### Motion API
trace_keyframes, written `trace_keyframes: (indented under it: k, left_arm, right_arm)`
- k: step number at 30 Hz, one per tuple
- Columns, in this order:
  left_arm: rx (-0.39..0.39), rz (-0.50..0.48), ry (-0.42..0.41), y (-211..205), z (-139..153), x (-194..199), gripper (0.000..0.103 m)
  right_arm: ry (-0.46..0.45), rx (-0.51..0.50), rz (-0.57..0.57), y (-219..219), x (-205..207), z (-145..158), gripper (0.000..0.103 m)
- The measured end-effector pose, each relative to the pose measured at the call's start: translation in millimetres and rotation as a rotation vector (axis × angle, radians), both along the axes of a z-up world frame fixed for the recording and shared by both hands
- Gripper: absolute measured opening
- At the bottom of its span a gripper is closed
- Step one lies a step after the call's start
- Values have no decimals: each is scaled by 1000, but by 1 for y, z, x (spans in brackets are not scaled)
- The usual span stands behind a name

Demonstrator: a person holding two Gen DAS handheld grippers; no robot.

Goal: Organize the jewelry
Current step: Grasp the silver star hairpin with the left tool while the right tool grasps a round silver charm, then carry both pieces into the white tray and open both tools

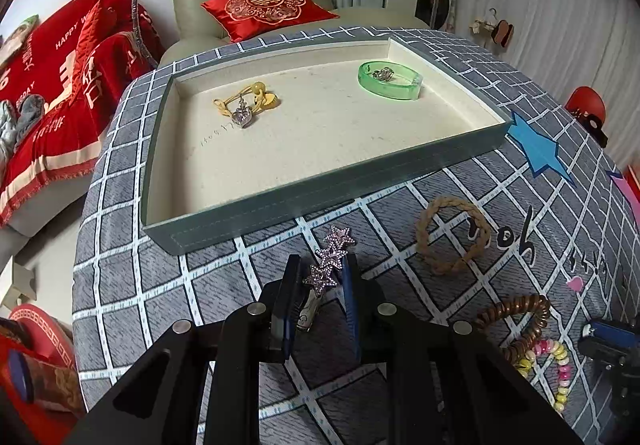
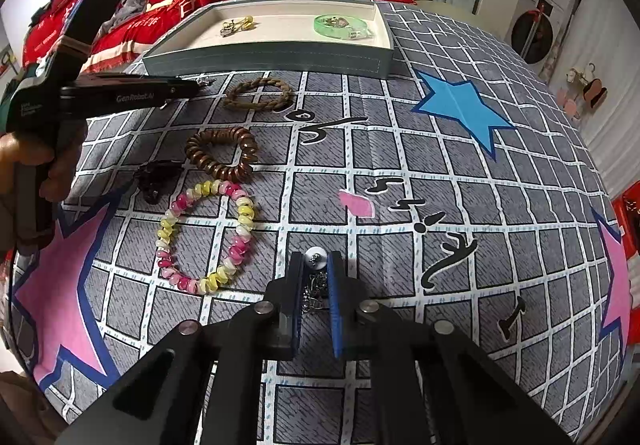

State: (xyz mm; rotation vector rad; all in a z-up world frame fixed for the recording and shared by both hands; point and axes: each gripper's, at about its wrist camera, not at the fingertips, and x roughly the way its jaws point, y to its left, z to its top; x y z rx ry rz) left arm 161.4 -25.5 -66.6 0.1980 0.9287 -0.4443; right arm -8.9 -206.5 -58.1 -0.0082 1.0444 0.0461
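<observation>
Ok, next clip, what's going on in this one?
A person with a handheld gripper in each hand is sorting jewelry into a felt-lined tray on a patterned tablecloth. The left gripper is closed on a sparkly star hair clip just in front of the tray. The right gripper is around a silver chain with a white round piece. A green bangle and a yellow hair tie already lie in the tray; a braided band, brown coil tie and pink-yellow coil remain outside.

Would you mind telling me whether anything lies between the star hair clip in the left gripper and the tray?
Nothing visible does. The star hair clip sits between the left gripper fingers, and only bare tablecloth separates it from the tray wall ahead.
</observation>
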Motion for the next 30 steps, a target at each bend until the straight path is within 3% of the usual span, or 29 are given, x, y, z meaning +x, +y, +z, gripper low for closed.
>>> trace_keyframes:
  k: [16,30]
  left_arm:
    - [-80,59,-23,15,26,-14,36]
    - [-133,145,-74,37,70,12,36]
  right_arm:
    - [-27,215,-87,-43,16,24,12]
    - [-103,266,10,-39,100,78,12]
